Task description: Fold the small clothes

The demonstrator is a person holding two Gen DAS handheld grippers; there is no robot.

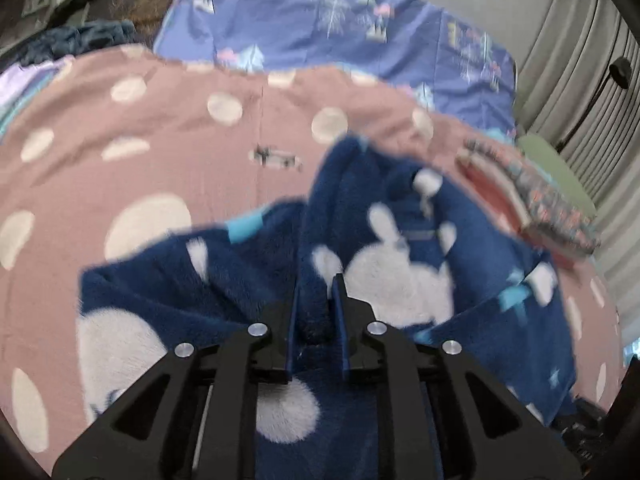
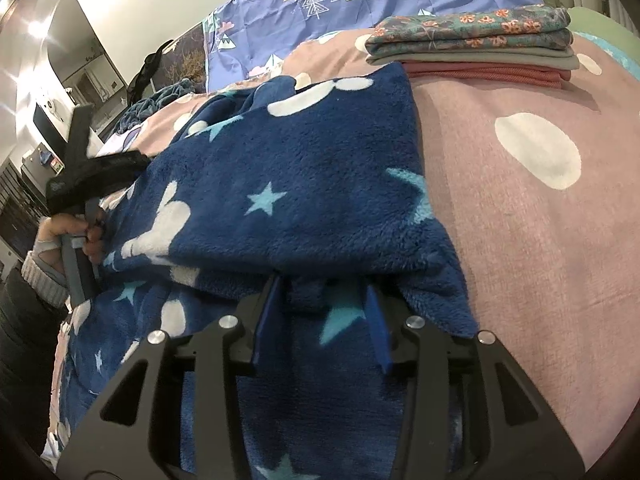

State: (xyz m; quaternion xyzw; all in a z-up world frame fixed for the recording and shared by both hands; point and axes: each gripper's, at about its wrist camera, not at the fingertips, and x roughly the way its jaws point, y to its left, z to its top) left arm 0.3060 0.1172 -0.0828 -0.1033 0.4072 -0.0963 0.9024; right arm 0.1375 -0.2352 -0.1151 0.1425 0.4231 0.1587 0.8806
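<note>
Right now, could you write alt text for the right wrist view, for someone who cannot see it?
A dark blue fleece garment with white shapes and pale stars lies partly folded on a pink spotted bedspread. The right gripper stands open around a fold at its near edge. Behind is a stack of folded clothes.

left claw (image 1: 316, 308) pinching blue fleece garment (image 1: 400, 248)

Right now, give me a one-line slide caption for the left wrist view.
Left gripper pinches a fold of the blue fleece on the dotted pink cover.
</note>
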